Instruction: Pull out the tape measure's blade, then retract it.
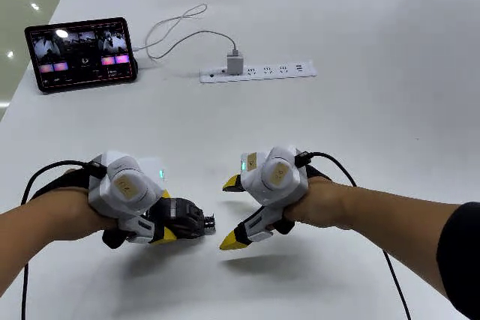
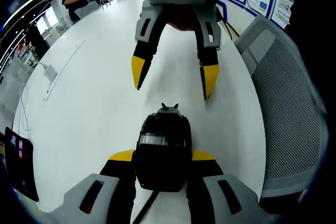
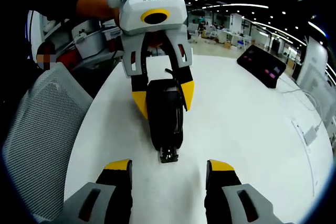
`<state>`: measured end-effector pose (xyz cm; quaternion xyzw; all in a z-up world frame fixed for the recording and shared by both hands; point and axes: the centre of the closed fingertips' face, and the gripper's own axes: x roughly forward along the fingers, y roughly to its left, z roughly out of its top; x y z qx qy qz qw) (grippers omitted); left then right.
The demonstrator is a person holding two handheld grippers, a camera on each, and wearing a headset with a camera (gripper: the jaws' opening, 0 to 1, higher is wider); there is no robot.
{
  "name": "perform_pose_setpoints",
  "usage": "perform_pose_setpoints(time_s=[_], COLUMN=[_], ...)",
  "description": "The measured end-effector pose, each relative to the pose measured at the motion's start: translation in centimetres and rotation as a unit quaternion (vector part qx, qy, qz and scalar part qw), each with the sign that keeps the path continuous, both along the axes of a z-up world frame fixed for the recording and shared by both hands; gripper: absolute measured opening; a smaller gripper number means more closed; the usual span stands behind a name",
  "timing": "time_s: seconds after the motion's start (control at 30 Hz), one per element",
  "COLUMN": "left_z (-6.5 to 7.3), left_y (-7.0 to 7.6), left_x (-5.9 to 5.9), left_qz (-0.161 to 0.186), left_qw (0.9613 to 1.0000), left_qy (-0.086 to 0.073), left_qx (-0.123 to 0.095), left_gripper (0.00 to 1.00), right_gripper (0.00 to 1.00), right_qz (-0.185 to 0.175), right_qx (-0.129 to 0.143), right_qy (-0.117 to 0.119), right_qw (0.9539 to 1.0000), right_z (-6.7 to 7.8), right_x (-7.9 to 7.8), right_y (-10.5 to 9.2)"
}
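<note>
White tabletop [image 1: 375,50] fills the head view, with a lit tablet [image 1: 81,53] at the upper left and a power strip [image 1: 259,72] with a plugged-in charger [image 1: 235,62] at upper centre. At the lower left, the left hand [image 1: 71,211] wraps around the left hand-held gripper [image 1: 169,219], which points right and sits low over the tabletop. Its yellow-tipped jaws are clamped on the sides of the black tape measure [image 1: 187,216], whose blade tip [image 1: 209,222] pokes out just beyond them. Just beside that tip, facing it, the right hand-held gripper [image 1: 229,213] has its jaws spread wide and grips nothing. The right hand [image 1: 322,204] holds it from the right.
</note>
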<state>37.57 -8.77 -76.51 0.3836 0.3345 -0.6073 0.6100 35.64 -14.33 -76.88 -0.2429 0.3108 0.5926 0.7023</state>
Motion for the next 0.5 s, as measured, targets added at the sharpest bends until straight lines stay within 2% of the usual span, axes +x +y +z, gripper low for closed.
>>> perform_pose_setpoints(time_s=[0.13,0.23,0.5], left_z=[0.0,0.0,0.0], left_y=[0.0,0.0,0.0], left_x=[0.0,0.0,0.0], left_qz=[0.000,0.001,-0.002], left_qw=[1.0000,1.0000,1.0000], left_qy=[-0.001,0.000,-0.004], left_qx=[0.001,0.001,0.002], left_gripper=[0.32,0.32,0.32], right_gripper=[0.39,0.34,0.24], right_qz=[0.018,0.032,0.041], right_qx=[-0.012,-0.028,-0.028], right_qy=[-0.001,-0.002,-0.001], right_qw=[0.9998,0.9991,0.9988], right_z=[-0.6,-1.4,-1.8], right_x=[-0.1,-0.2,0.3], right_y=[0.7,0.8,2.0])
